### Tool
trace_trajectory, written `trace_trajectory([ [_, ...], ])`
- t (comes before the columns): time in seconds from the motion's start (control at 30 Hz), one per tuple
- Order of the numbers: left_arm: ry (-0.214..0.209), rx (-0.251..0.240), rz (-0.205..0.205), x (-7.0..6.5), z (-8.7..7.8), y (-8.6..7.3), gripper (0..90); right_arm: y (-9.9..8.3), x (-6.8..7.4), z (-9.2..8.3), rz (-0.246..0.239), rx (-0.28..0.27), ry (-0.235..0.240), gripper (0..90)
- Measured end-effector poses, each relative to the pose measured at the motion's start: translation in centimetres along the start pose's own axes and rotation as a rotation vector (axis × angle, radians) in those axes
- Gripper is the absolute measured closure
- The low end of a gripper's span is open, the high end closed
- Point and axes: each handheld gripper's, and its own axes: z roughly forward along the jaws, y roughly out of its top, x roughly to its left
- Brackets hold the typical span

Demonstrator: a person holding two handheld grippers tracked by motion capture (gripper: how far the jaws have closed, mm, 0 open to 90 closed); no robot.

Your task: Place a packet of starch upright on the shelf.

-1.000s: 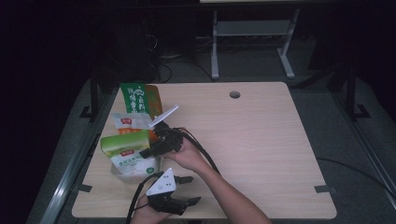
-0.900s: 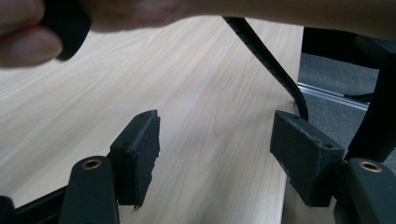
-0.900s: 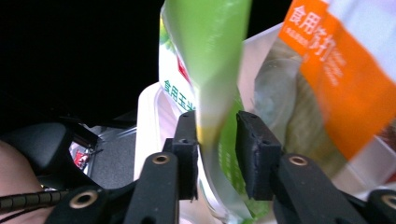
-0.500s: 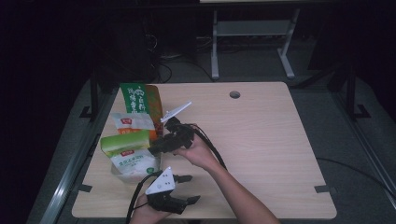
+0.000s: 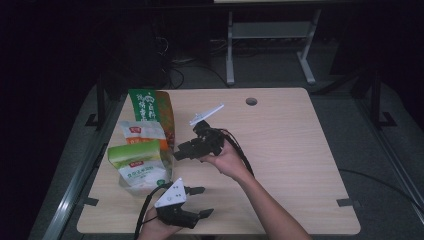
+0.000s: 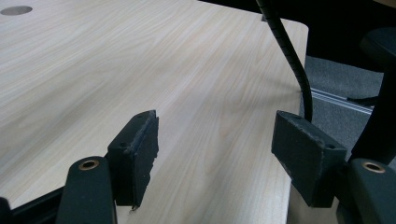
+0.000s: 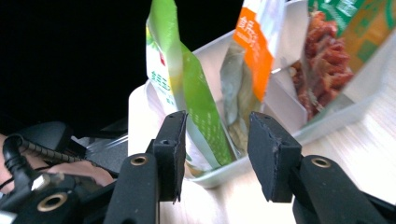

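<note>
Three food packets stand upright in a white tray [image 7: 336, 116] at the table's left: a light green one [image 5: 137, 162] [image 7: 196, 98], an orange and white one [image 5: 142, 131] [image 7: 250, 51], and a dark green one [image 5: 150, 107] with red contents [image 7: 327, 51]. My right gripper [image 5: 181, 152] [image 7: 215, 135] points at them from just to their right. Its jaws have just been opening, nothing is between them, and the light green packet stands beyond the gap. My left gripper [image 5: 202, 201] [image 6: 215, 140] rests open over bare wood near the front edge.
The wooden table [image 5: 290, 150] has a round cable hole [image 5: 251, 101] at the back. A black cable [image 6: 289, 56] trails off the table's edge. A metal stand [image 5: 270, 35] is on the dark floor behind.
My right gripper has drawn back to the right, away from the packets, and its jaws stand wider. The left gripper has stayed where it was.
</note>
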Motion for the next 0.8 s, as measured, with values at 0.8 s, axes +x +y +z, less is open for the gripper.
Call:
trace_trajectory([
  [0.8,0.006,-0.006,-0.010,0.4,-0.3,0.0,31.4,-3.1,-1.7,-5.3,0.070,-0.018,-0.082,51.3],
])
